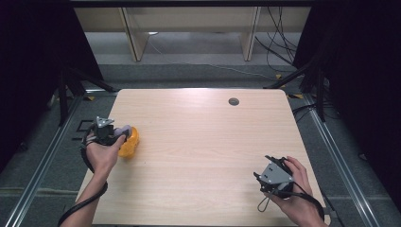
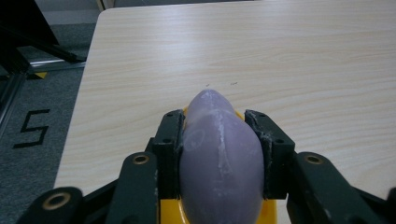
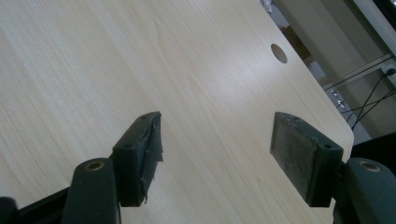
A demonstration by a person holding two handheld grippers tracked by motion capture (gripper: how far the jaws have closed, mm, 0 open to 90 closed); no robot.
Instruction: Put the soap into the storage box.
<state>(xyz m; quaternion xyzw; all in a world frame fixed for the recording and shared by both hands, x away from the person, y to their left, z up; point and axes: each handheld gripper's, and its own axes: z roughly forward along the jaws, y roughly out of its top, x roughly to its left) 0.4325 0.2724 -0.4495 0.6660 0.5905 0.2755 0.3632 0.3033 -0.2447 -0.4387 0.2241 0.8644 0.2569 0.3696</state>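
The left claw is clamped on a pale purple, rounded oblong object; its two black pads press against the object's sides, and the object's blunt tip pokes out past them. Under the purple object sits a yellow-orange piece, visible as a rim just below and behind the pads. In the high view the left claw and the hand holding it are at the left edge of the tabletop, with the purple object lying across the top of the yellow-orange piece, which looks bowl-like, though its exact shape is hard to tell. Whether the yellow-orange piece rests on the tabletop or hangs just above it cannot be told.

The right claw stands open, its pads well apart with nothing but bare wood between them. In the high view the right claw is near the right front corner of the tabletop, well apart from the purple object. A round cable hole lies near the far edge of the tabletop.
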